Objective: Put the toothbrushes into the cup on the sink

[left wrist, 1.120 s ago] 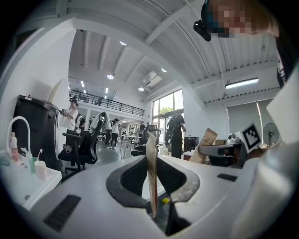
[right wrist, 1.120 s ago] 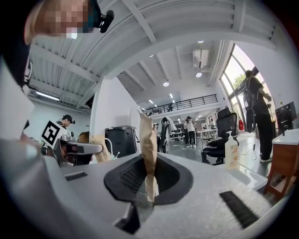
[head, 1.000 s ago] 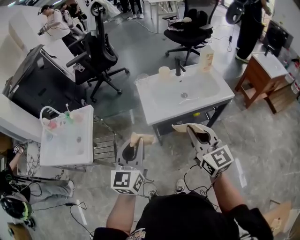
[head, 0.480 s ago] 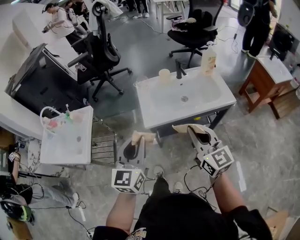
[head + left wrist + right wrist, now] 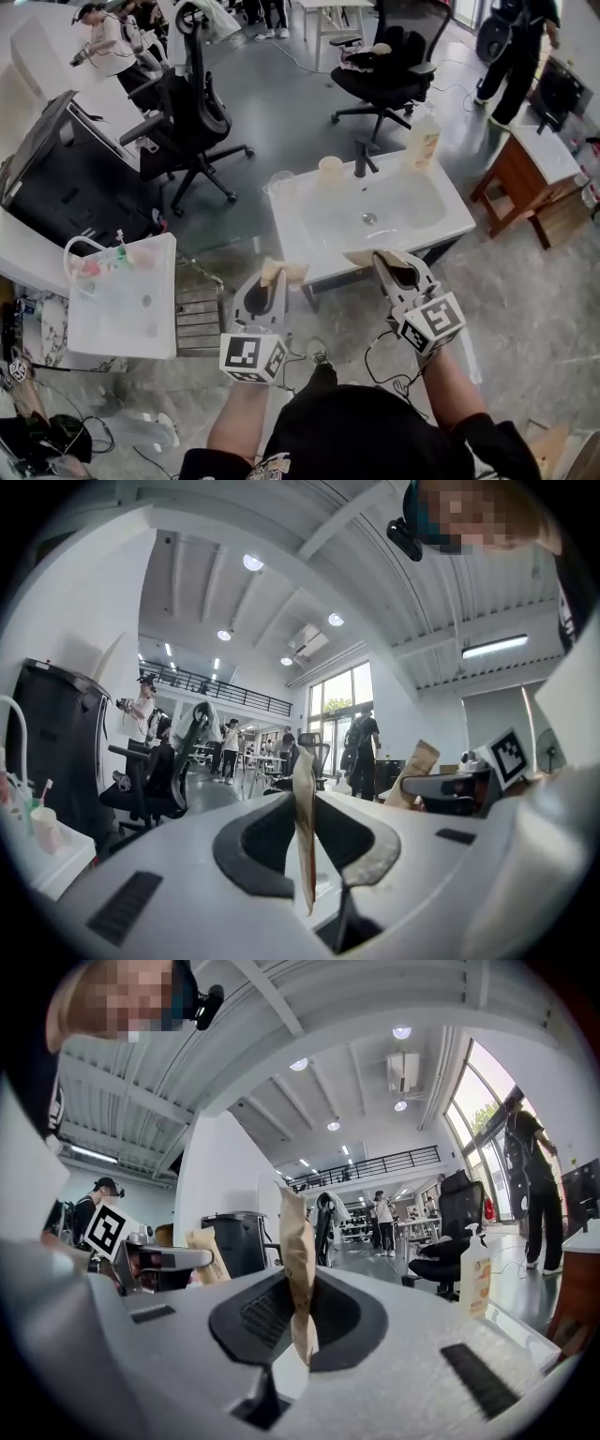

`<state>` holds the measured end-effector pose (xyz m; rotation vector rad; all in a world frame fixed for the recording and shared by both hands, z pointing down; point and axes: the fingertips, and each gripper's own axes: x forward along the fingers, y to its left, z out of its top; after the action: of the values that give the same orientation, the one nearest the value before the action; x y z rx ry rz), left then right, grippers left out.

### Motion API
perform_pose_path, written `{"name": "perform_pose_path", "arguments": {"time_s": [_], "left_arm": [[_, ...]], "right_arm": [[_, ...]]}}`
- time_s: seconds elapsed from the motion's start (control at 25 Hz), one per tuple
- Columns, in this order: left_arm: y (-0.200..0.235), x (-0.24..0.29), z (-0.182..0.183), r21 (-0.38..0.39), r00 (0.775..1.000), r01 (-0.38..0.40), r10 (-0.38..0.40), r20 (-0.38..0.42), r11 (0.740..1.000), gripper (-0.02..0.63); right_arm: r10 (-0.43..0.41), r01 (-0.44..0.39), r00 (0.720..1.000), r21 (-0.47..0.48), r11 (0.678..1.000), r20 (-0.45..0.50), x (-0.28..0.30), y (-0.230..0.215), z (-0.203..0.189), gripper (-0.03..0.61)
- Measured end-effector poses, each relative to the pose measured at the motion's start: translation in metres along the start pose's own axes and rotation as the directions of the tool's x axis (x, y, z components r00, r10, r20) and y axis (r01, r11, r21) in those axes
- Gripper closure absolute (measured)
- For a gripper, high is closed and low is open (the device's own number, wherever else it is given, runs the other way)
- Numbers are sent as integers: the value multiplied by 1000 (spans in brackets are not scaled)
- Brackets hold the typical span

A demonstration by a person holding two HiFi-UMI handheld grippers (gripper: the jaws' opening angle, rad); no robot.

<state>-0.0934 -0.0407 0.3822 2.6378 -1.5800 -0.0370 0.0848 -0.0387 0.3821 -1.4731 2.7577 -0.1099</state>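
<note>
The white sink (image 5: 319,234) stands just ahead of me, with a pale cup (image 5: 330,169) at its back rim beside the dark faucet (image 5: 362,157). My left gripper (image 5: 277,279) is shut on a flat tan paper packet (image 5: 282,272), held upright before the sink's front edge. In the left gripper view the packet (image 5: 304,817) stands clamped edge-on in that gripper (image 5: 304,855). My right gripper (image 5: 390,262) is shut on a second tan packet (image 5: 371,255) over the sink's front rim. The right gripper view shows this packet (image 5: 297,1260) pinched in the right gripper (image 5: 300,1321). What the packets contain is hidden.
A soap bottle (image 5: 424,141) stands on the sink's back right corner. A second white sink stand (image 5: 122,305) with cups is at the left. Black office chairs (image 5: 192,108) and a wooden cabinet (image 5: 520,164) surround the sink. People stand at the back.
The sink has come closer to both grippers as I step forward. Both grippers keep their hold on the packets and their place in front of me.
</note>
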Motion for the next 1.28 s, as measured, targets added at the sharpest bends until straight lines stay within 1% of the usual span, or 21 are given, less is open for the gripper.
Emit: {"name": "perform_pose_path", "arguments": {"time_s": [0.28,0.6,0.92,1.08,1.28], "left_arm": [[58,54,9,-15,999,42,-41,17,999,554],[92,84,9,-43,997,66,-64,39,997,554],[95,109,10,-50,998,47,-45,44,998,554],[91,122,8,-48,999,14,-12,39,999,554],[76,144,12,-31,999,-34,35,38,999,554]], "right_arm": [[-41,41,999,-24,999,0,75,-17,12,545],[-54,54,999,-60,997,-3,122,-24,19,545],[-37,36,999,-64,997,-12,143,-50,22,545],[-2,1,1000,-56,998,-10,152,-69,21,545],[46,-46,999,-63,997,2,160,-99,31,545]]}}
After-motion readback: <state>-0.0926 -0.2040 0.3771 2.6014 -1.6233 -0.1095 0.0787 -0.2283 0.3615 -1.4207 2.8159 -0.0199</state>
